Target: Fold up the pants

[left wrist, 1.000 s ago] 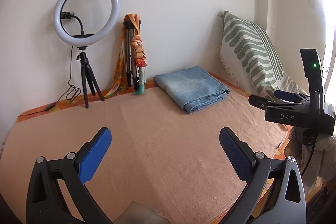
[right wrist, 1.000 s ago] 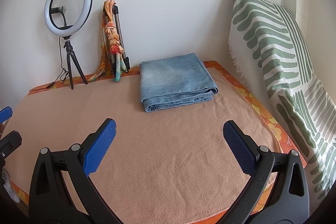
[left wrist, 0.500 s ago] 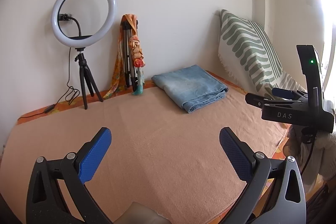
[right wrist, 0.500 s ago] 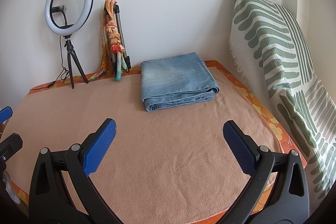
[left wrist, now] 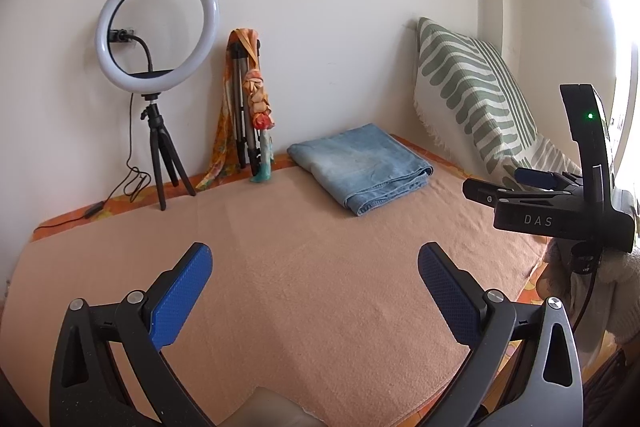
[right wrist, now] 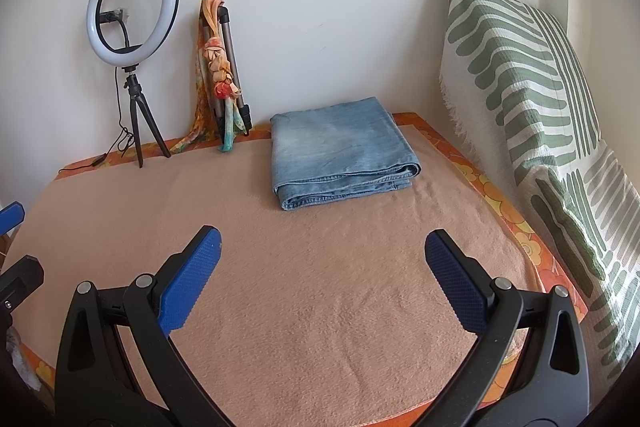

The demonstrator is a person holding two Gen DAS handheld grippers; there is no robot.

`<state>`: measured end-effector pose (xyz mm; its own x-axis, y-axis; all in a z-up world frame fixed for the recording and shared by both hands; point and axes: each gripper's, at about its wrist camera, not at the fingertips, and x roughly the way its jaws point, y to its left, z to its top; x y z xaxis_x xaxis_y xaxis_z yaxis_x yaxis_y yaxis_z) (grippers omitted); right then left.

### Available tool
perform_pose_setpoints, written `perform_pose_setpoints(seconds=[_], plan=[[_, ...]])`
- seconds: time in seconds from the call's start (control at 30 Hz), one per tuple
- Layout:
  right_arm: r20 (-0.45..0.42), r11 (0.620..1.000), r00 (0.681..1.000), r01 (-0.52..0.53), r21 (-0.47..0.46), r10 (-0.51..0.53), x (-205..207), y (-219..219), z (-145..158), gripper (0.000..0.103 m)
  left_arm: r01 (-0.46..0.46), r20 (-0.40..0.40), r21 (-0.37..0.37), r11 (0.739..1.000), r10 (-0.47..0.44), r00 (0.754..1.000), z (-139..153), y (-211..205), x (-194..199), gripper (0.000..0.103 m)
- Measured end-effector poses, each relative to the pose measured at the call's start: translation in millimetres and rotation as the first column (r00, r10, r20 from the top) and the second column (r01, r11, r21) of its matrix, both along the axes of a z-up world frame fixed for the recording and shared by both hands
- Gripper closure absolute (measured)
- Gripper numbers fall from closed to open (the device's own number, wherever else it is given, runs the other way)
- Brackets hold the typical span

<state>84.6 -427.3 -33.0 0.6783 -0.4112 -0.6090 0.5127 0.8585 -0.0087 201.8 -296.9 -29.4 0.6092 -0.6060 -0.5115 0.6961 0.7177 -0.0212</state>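
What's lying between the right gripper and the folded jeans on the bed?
Nothing but bare peach blanket. In the right wrist view, the open right gripper faces the folded jeans across an unbroken stretch of it.

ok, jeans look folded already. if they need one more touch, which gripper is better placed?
Right, probably. In its view the folded jeans lie almost straight ahead of the open right gripper. From the open left gripper they sit ahead and off to the right, a diagonal reach.

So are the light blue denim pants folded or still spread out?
Folded. The light blue denim pants lie as a compact rectangle with stacked layers at the near edge, on the peach blanket; both grippers are open, away from them.
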Motion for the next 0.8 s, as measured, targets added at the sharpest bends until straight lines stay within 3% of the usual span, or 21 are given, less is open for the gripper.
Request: perform_pose_setpoints(seconds=[0.8], plan=[[-0.004, 1.0, 1.0, -0.01, 0.017, 0.01, 1.1, 2.6, -1.7, 0.0, 0.014, 0.007, 0.013, 1.0, -0.014, 1.0, -0.7, -1.9, -2.5, 0.001]])
